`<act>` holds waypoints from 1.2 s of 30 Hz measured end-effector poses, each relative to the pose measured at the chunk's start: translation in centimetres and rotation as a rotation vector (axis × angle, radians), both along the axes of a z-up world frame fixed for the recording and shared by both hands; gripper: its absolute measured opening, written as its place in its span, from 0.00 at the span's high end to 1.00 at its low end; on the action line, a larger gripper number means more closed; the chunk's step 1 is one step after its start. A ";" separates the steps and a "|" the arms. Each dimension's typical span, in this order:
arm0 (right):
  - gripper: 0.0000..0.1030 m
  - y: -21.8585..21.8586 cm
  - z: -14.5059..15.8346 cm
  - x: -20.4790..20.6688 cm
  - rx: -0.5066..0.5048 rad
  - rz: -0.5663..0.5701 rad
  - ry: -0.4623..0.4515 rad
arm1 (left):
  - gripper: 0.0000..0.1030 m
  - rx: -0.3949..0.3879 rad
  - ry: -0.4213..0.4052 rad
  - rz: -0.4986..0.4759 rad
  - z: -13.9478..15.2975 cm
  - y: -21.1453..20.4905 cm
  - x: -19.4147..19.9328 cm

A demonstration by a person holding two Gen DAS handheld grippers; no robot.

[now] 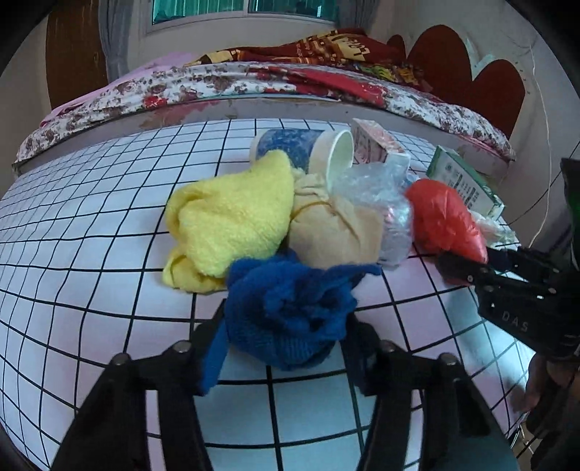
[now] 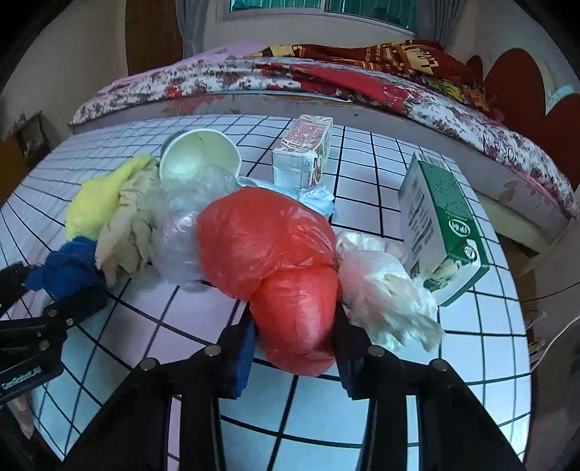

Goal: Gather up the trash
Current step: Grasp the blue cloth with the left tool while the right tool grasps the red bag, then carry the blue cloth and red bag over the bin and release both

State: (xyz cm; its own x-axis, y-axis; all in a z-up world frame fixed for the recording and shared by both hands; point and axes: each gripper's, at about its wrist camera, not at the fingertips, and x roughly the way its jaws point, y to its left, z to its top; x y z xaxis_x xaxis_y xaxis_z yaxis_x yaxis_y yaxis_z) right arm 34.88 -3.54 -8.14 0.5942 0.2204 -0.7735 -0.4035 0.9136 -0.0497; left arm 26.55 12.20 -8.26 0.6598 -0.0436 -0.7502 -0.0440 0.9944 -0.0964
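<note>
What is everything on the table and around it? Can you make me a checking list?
Surface: table with a white cloth with black grid lines.
Job's things: red bag, clear bag, pale crumpled bag, paper cup lying on its side, pink carton, green carton.
Clutter: yellow cloth, beige cloth, blue cloth, piled with the trash.
Grippers: left gripper around the blue cloth; right gripper around the red bag.
Cables: thin white cable on the wall.
Surroundings: bed with flowered cover, window.
</note>
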 end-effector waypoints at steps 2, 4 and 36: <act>0.68 -0.1 0.6 -0.9 0.035 0.004 -0.015 | 0.49 0.001 -0.017 -0.008 0.5 0.0 -0.7; 0.68 -0.3 1.2 -1.9 0.059 0.003 -0.025 | 0.50 -0.001 -0.042 -0.009 1.1 0.0 -1.4; 0.68 -14.5 8.5 -23.2 0.238 -0.235 -0.208 | 0.50 0.001 -0.252 -0.186 7.2 -9.8 -15.2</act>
